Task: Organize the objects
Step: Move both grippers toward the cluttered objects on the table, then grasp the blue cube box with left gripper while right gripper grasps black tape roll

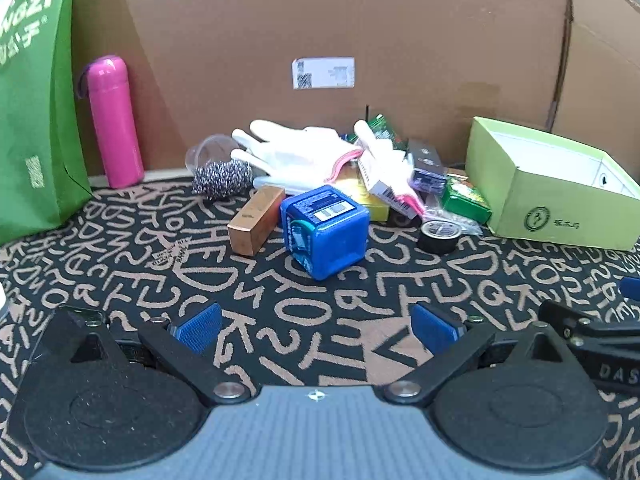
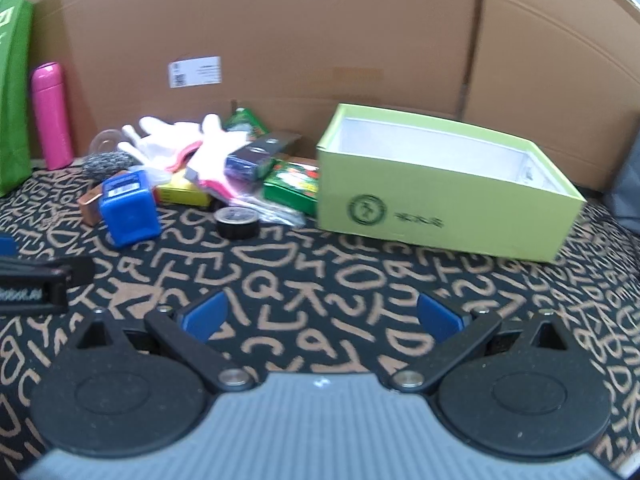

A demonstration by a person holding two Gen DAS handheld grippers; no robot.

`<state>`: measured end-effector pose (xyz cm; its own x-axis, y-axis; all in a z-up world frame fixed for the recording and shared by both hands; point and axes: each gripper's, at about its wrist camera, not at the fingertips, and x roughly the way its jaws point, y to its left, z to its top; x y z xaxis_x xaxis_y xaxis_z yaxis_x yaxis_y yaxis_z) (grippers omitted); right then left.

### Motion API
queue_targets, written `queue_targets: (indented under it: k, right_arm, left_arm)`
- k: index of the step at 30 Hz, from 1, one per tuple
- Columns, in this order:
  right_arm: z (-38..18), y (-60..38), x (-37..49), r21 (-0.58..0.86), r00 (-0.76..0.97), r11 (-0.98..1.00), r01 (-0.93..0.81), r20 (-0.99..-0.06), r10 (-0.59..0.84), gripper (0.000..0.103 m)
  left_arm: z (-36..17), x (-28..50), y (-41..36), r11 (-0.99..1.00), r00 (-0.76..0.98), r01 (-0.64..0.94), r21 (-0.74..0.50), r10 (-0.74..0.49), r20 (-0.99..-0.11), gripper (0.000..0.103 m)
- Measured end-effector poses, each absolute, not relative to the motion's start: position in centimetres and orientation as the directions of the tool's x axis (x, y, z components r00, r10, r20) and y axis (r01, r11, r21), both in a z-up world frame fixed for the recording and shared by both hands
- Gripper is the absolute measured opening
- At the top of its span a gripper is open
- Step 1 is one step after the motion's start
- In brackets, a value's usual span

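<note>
A: What did the left claw point(image 1: 316, 326) look like from its own camera?

B: Its jaws stood wide apart at the bottom of the frame, blue pads point(image 1: 200, 326) bare, holding nothing. It hung above the letter-patterned cloth point(image 1: 120, 272) on the desk.

A: And the right claw point(image 2: 322, 316)?

B: The same: spread wide and empty, low in its own frame. Part of it also showed at the right edge of the left view.

A: Where were the objects?

B: Heaped in the middle of the left view. A blue cube point(image 1: 324, 230) sat at the front of the heap, touching a copper-coloured box point(image 1: 256, 220) on its left. Behind them lay a steel scourer point(image 1: 222, 178), white gloves point(image 1: 296, 152) and a yellow box point(image 1: 378, 206), partly covered.

A: Anything to the right of the cube?

B: A black tape roll point(image 1: 439, 236) lay flat on the cloth, just beside a small green packet point(image 1: 466, 198).

A: And the container?

B: An open light-green box point(image 2: 444, 192) filled the centre right of the right view. Its white inside looked bare, though the near wall hid its floor.

A: The backdrop?

B: A cardboard wall point(image 1: 320, 20) across the top, a pink bottle point(image 1: 114, 122) upright at the left, and a green bag point(image 1: 32, 112) at the far left edge.
</note>
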<state>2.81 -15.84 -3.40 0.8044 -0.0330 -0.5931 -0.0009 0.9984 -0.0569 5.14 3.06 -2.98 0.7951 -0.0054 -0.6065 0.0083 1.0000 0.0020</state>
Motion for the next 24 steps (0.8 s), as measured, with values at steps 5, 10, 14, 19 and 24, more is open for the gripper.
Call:
queue_targets:
  k: [5, 10, 14, 19, 24]
  right_arm:
    - [-3.3, -14.7, 3.6, -0.011, 0.849, 0.992, -0.123, -0.518, 0.099, 0.103]
    - [-3.8, -12.9, 5.8, -0.013, 0.856, 0.974, -0.226, -0.480, 0.192, 0.103]
    - [-4.8, -12.3, 8.8, -0.010, 0.836, 0.965, -0.263, -0.502, 0.223, 0.103]
    - [-6.7, -12.2, 12.9, 0.043, 0.789, 0.964, -0.263, -0.565, 0.240, 0.089]
    - [-8.0, -11.3, 15.2, 0.039, 0.760, 0.960, -0.277, -0.602, 0.243, 0.067]
  left_arm:
    - [-3.4, 7.6, 4.7, 1.000, 0.774, -0.011, -0.023, -0.006, -0.634, 0.103]
    - [-2.6, 10.1, 5.9, 0.998, 0.786, 0.000, -0.062, -0.038, -0.617, 0.103]
    - [-2.5, 12.7, 5.6, 0.997, 0.790, 0.058, -0.049, -0.076, -0.608, 0.103]
    - [-3.2, 15.5, 5.0, 0.987, 0.765, 0.146, -0.074, -0.160, -0.624, 0.093]
    - [-4.1, 17.2, 4.4, 0.976, 0.745, 0.209, -0.066, -0.202, -0.636, 0.078]
